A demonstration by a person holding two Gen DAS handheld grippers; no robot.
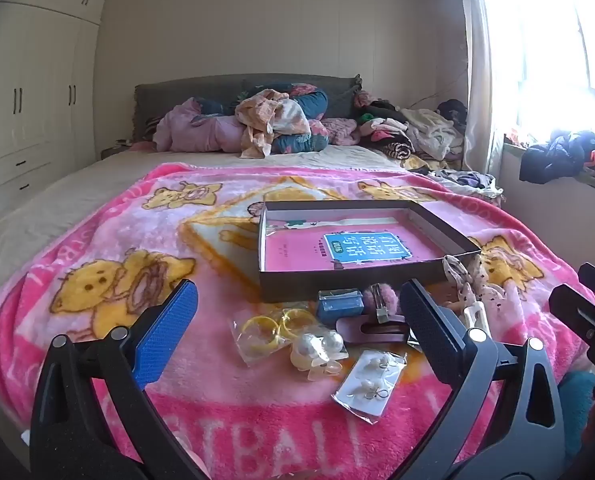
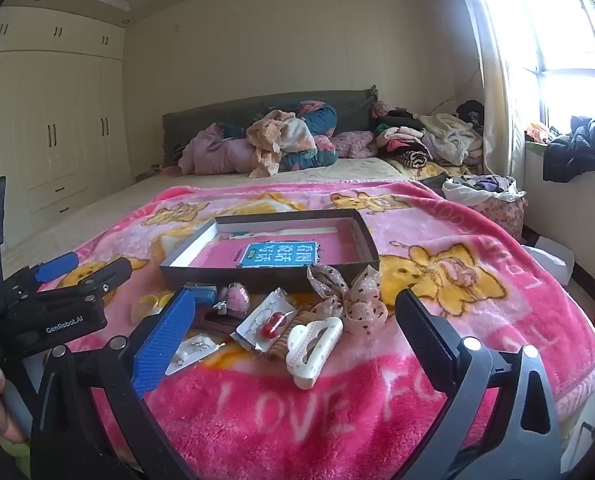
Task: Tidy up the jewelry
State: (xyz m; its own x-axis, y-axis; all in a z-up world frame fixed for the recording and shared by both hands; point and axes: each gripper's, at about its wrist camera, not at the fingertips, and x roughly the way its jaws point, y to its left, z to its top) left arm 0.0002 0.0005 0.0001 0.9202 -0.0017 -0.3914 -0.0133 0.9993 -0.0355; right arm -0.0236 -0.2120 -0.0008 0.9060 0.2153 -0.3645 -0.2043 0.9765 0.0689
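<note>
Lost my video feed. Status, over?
Left gripper and right gripper open, empty. Jewelry pile on blanket, none in box. Nothing blocking.

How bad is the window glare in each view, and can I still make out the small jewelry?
Left wrist view: the blown-out white window washes the right edge, yet the clear packet of white earrings stays readable. Right wrist view: same glare at the upper right; the white plastic hair claw looks sharp; fisheye bends the flat dark cardboard box.

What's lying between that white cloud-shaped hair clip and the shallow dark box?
In the right wrist view, a sheer dotted ribbon bow lies between the white cloud-shaped hair clip and the shallow dark box.
</note>
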